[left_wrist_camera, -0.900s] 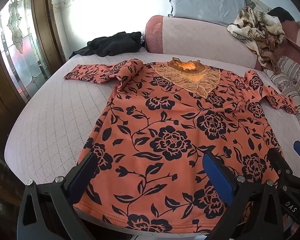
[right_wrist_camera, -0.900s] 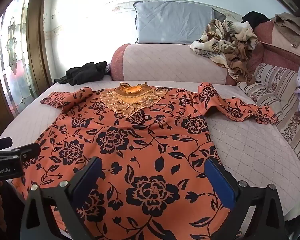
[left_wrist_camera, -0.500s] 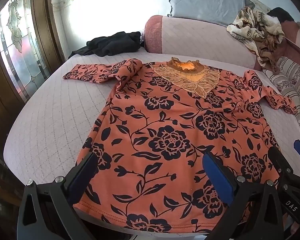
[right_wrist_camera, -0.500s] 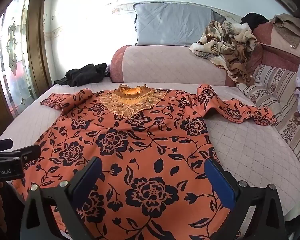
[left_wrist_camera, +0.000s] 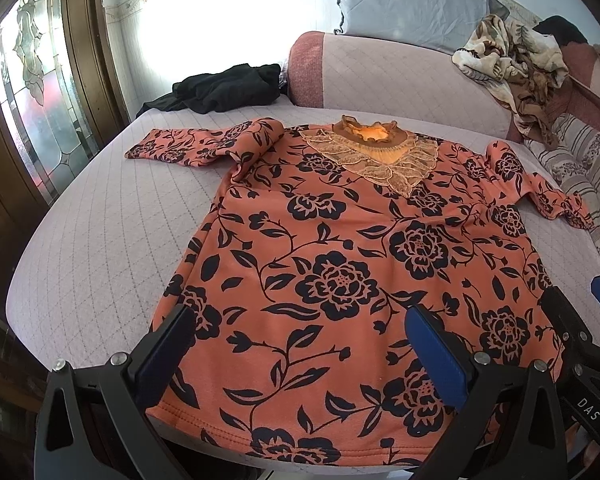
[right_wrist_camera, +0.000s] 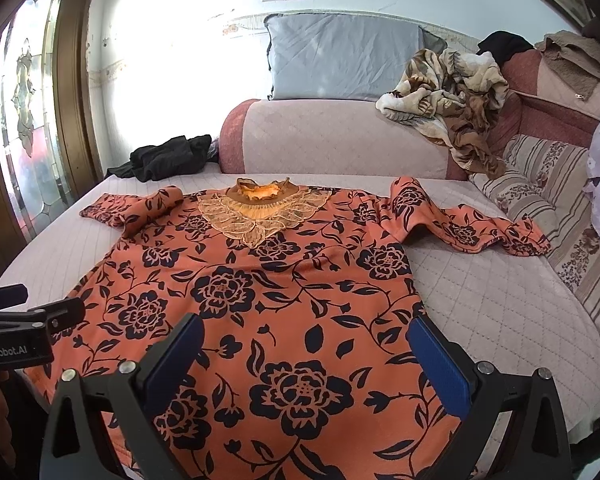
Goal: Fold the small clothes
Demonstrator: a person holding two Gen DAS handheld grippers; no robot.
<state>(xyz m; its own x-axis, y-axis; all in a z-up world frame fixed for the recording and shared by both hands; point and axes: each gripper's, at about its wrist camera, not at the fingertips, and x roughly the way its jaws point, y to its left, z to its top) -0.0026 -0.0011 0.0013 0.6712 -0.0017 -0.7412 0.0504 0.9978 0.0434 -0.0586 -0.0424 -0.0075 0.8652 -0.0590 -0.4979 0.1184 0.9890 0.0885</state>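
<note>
Shirt [left_wrist_camera: 340, 264]: lies flat on the bed [left_wrist_camera: 100, 240], barely shifted since before.
Tongs: your left tongs [left_wrist_camera: 300, 352] and right tongs [right_wrist_camera: 308, 360] stay released, holding nothing.
Meaning: folding not started.

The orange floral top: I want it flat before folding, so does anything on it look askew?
Mostly flat. On the orange floral top, the sleeve toward the striped cushion humps up at the shoulder and lies wavy; the other sleeve is bunched near its shoulder.
</note>
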